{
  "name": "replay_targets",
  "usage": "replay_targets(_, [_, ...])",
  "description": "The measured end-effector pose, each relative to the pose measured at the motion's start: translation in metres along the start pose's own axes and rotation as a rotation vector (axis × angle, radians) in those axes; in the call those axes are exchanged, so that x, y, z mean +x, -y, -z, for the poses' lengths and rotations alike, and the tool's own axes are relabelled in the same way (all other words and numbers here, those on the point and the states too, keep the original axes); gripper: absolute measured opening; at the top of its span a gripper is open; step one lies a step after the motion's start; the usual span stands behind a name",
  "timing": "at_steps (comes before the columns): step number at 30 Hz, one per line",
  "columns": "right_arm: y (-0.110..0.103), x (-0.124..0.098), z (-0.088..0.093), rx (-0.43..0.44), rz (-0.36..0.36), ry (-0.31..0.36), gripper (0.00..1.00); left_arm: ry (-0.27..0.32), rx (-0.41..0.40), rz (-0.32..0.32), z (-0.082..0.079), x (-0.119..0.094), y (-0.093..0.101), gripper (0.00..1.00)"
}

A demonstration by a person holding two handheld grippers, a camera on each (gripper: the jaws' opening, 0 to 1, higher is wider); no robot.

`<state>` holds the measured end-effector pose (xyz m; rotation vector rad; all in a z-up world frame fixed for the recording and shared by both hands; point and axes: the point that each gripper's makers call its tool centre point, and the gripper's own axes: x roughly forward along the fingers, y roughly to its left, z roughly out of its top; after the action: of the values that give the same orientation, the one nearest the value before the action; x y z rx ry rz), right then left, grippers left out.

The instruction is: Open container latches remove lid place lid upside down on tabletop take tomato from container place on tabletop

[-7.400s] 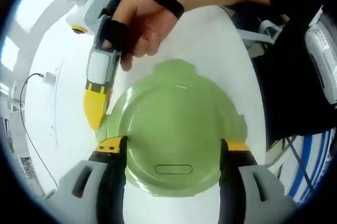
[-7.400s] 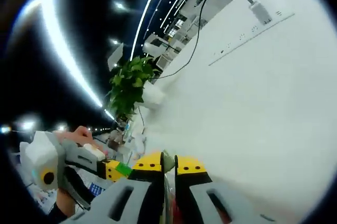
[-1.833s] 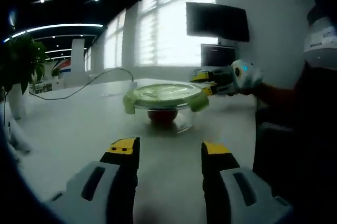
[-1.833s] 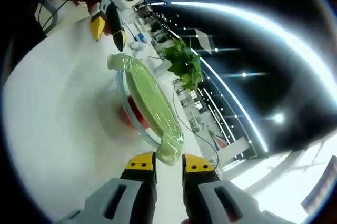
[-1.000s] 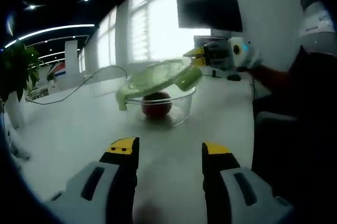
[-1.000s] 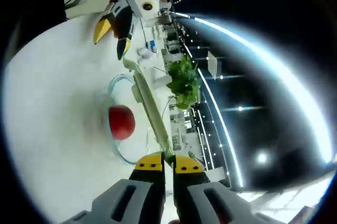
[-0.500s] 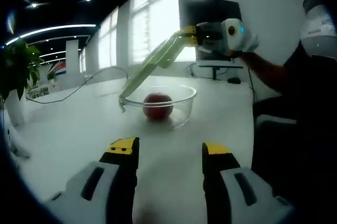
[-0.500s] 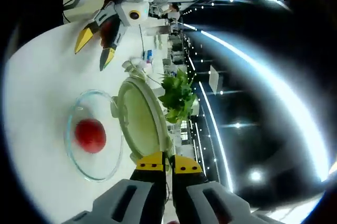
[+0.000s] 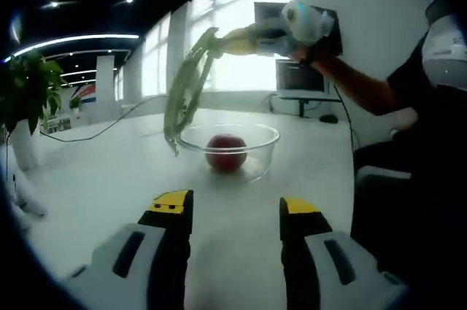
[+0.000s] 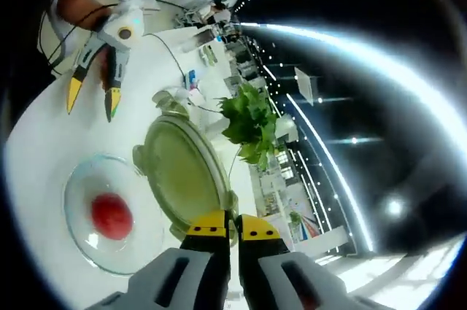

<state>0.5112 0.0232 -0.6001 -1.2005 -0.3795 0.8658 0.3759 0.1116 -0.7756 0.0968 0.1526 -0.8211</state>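
1. My right hand-held gripper point(image 10: 225, 231): its jaws are pinched together on the rim of the green lid point(image 10: 181, 173). In the left gripper view this gripper point(image 9: 252, 39) comes in from the upper right, with my hand point(image 9: 310, 36) around its body.
2. Green lid point(image 9: 186, 93): it is lifted clear of the container and tilted steeply, almost on edge, hanging over the far-left side of the bowl. One latch flap dangles at its lower end. In the right gripper view I see its round face and raised rim running up from my jaw tips.
3. Container point(image 9: 228, 149): a clear glass bowl, lid off, standing upright on the white tabletop point(image 9: 109, 179) well away from the near edge. In the right gripper view the bowl point(image 10: 109, 211) sits just beside the lid.
4. Tomato point(image 9: 226, 152): red and round, resting inside the bowl at the bottom. In the right gripper view the tomato point(image 10: 112, 216) lies near the bowl's middle.
5. My left hand-held gripper point(image 9: 235, 208): its jaws are spread wide with nothing between them, held low over the tabletop and pointed at the bowl, apart from it. In the right gripper view this gripper point(image 10: 91, 95) hangs beyond the bowl, its yellow tips open.
6. Surroundings: a potted plant point(image 10: 252, 124) stands at the far side of the tabletop, a cable point(image 9: 102, 129) trails across the surface, and a dark monitor point(image 9: 303, 76) stands behind the bowl.
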Motion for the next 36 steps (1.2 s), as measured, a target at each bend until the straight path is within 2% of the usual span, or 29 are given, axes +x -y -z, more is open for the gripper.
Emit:
replay_targets(6, [0.004,0.013,0.002,0.13,-0.047,-0.018,0.0,0.026,-0.003,-0.023,-0.005,-0.006,-0.008,0.47])
replay_targets(14, [0.014,0.038,0.005,0.23,-0.108,-0.063,0.0,0.016,0.0,-0.015,-0.003,-0.006,-0.006,0.47])
replay_targets(21, [0.004,0.056,0.005,0.32,-0.193,-0.08,0.0,0.016,-0.007,-0.012,-0.002,-0.005,-0.006,0.47])
replay_targets(24, [0.0,0.065,0.012,0.383,-0.206,-0.108,0.0,0.015,-0.005,-0.014,-0.002,-0.004,-0.006,0.47])
replay_targets(32, [-0.003,0.086,0.047,0.644,-0.2,-0.171,0.0,0.015,-0.009,-0.014,-0.002,-0.003,-0.005,0.47])
replay_targets(33, [-0.003,0.089,0.051,0.641,-0.2,-0.173,0.0,0.016,-0.009,-0.014,-0.002,-0.003,-0.006,0.47])
replay_targets(34, [0.002,0.091,0.058,0.655,-0.155,-0.185,0.0,0.017,-0.013,-0.015,-0.002,-0.003,-0.006,0.47])
replay_targets(36, [0.003,0.092,0.065,0.69,-0.166,-0.191,0.0,0.017,-0.029,-0.017,-0.001,-0.002,-0.007,0.47])
